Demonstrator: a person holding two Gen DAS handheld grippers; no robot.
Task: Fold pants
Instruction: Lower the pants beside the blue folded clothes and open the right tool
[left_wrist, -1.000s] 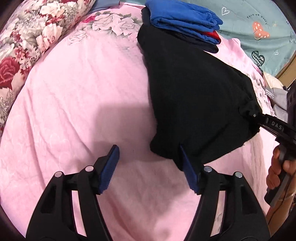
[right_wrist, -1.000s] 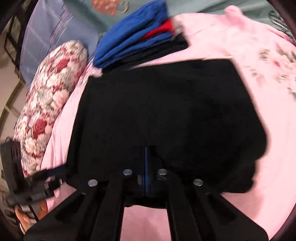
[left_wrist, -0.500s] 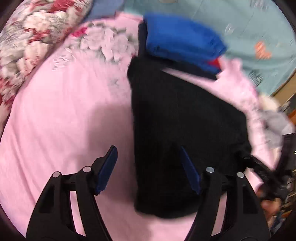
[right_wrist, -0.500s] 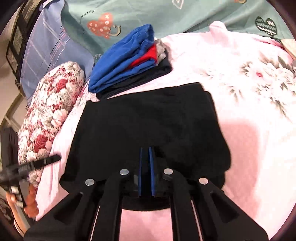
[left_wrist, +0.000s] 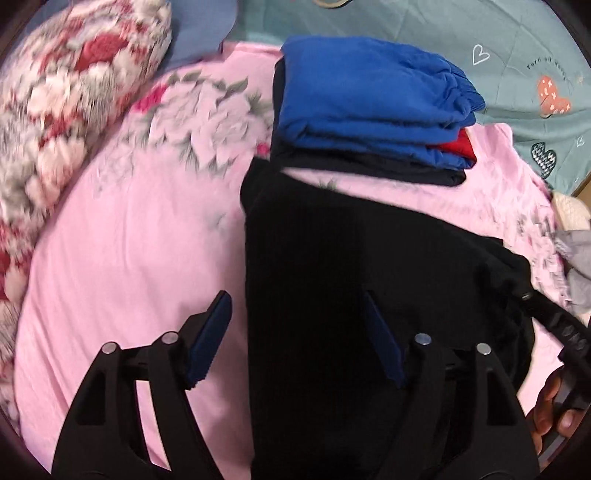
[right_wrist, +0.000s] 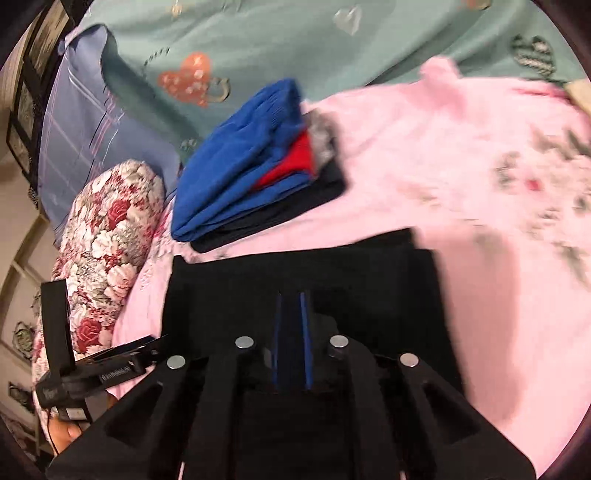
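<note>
The black pants (left_wrist: 351, 280) lie folded on the pink bedsheet (left_wrist: 129, 258), below a stack of folded clothes. My left gripper (left_wrist: 295, 332) is open, its left finger over the sheet and its right finger over the pants; nothing is held. My right gripper (right_wrist: 291, 325) is nearly shut, the blue pads a narrow gap apart, with the pants (right_wrist: 295, 280) cloth lying between and under them. The right gripper also shows at the right edge of the left wrist view (left_wrist: 554, 321).
A stack of folded blue, red and dark clothes (left_wrist: 369, 110) (right_wrist: 255, 166) sits behind the pants. A floral pillow (left_wrist: 55, 129) (right_wrist: 103, 236) lies to the left. A teal blanket with hearts (right_wrist: 258, 44) lies behind. Grey cloth (left_wrist: 576, 266) sits at right.
The pants came down from a lifted, tilted hold to lie flat on the sheet. The right gripper's pads parted slightly. Both grippers moved forward towards the stack.
</note>
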